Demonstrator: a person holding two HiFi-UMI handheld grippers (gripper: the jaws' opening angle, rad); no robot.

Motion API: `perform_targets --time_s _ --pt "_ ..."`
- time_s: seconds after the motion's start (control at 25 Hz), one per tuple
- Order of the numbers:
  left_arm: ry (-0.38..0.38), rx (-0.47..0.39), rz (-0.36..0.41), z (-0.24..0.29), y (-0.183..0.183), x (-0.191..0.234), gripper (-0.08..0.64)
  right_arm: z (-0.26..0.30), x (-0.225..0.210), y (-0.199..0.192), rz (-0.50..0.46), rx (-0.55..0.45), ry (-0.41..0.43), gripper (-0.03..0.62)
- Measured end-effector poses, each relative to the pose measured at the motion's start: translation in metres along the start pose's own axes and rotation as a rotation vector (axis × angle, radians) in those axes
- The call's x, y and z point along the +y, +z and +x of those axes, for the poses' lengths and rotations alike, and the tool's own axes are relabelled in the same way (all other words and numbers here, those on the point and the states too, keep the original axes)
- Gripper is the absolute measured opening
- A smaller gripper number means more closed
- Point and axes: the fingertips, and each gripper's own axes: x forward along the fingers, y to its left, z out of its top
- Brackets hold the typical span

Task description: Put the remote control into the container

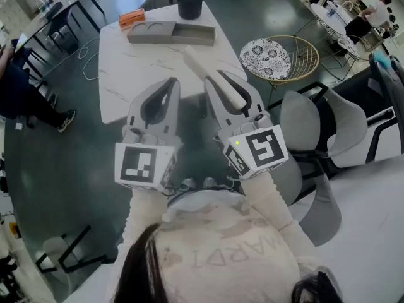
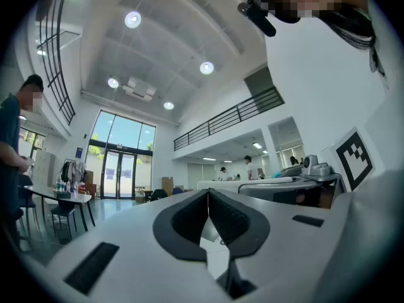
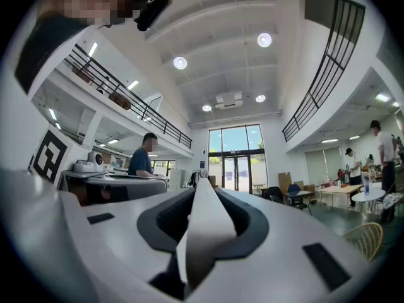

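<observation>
One white worktop (image 1: 126, 74) stood in front. One long grey container (image 1: 189, 35) lay at its far end, and one black jug (image 1: 189, 2) stood by it. The one remote (image 1: 211, 74) was long, thin and plain white. It was far from the container, pinched tight in the right gripper (image 1: 225, 85). The left gripper (image 1: 170, 84) was closed on nothing. There were two grippers.

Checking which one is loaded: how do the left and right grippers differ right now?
The right gripper is clamped on the white remote control; the left gripper holds nothing. The left gripper's fingers meet at the tips; the right gripper's are held apart by the remote. Both point toward the table.
</observation>
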Motion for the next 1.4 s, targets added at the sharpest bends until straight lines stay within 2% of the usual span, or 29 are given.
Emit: perform_targets --time_s 0.32,0.6,1.04,1.4 --pt "-0.011 0.006 -0.014 -0.003 0.002 -0.009 0.014 -0.007 -0.003 0.003 0.001 -0.005 -0.013 0.091" --pt "-0.014 -0.012 0.015 -0.004 0.003 -0.007 0.014 -0.009 -0.001 0.002 0.003 -0.005 -0.012 0.091" --pt "-0.020 -0.005 0.009 -0.006 -0.002 0.009 0.014 0.002 0.008 -0.003 0.027 0.001 -0.021 0.091" --pt "-0.061 -0.025 -0.020 -0.005 -0.008 0.028 0.014 0.017 0.010 -0.006 -0.002 0.008 -0.077 0.091"
